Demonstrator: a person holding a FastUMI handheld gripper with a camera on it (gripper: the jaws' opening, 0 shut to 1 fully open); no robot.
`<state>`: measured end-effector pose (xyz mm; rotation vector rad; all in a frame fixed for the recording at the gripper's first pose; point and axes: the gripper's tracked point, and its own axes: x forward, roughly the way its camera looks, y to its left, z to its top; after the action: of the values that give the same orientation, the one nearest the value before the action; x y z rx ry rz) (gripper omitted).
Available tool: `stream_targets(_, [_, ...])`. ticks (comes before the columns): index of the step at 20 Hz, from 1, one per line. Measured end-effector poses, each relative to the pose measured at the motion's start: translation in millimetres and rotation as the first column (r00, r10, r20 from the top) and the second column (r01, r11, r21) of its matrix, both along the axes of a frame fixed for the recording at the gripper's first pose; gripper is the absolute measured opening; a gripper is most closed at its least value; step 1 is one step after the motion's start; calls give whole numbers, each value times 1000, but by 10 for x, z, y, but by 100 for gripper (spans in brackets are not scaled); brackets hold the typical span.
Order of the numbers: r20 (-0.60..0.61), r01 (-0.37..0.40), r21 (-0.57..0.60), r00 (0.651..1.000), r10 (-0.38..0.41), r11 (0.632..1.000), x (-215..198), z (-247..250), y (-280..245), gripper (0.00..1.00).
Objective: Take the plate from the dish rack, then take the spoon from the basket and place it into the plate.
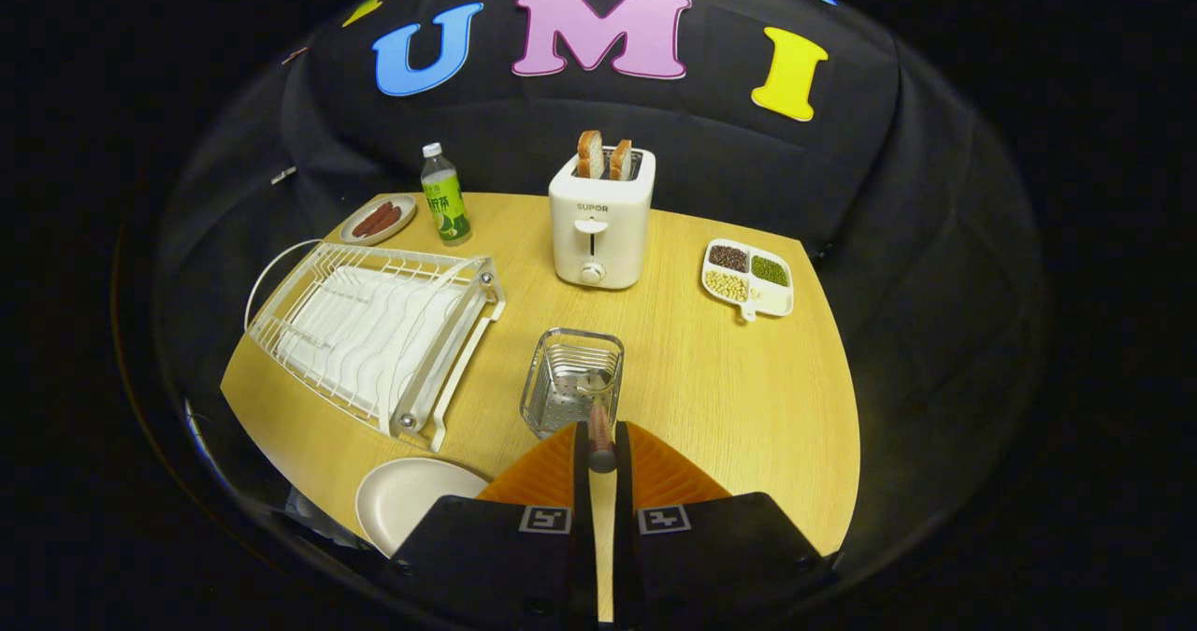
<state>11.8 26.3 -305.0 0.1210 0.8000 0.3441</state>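
My tool (600,444) has its two orange fingers (547,472) drawn narrow around the wooden handle of the spoon (598,425), which runs forward between them with its bowl end down inside the wire basket (572,379) just ahead of the fingertips. Both fingers look pressed against the handle, so I count the spoon as gripped, though it has not yet come clear of the basket. The plate (407,500) is already out of the dish rack (374,332): it lies flat on the desk (729,397) close beside my left finger, near the desk's front edge, and it is bare. The rack itself sits ahead and to the left with no plate standing in its slots. So I judge the first half of the job done and the second half begun. What is left is to lift the spoon up and out of the basket, carry it back and to the left, and set it down in the plate. The basket is light wire and may tip if the spoon's bowl catches on its rim.
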Motion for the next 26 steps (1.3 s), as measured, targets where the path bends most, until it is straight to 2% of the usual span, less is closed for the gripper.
stream_targets(7, [101,46,96,993,-56,994,-228,772,-119,11])
stream_targets(12, [107,-5,148,994,-11,989,-756,1036,-10,11])
stream_targets(15, [74,-52,158,996,41,986,-1151,936,164,11])
stream_targets(19, [0,-137,120,990,138,983,-1550,539,428,11])
stream_targets(23, [-67,-154,114,984,162,982,-1753,141,599,11])
stream_targets(26, [-88,-147,135,983,159,980,-1755,-32,727,11])
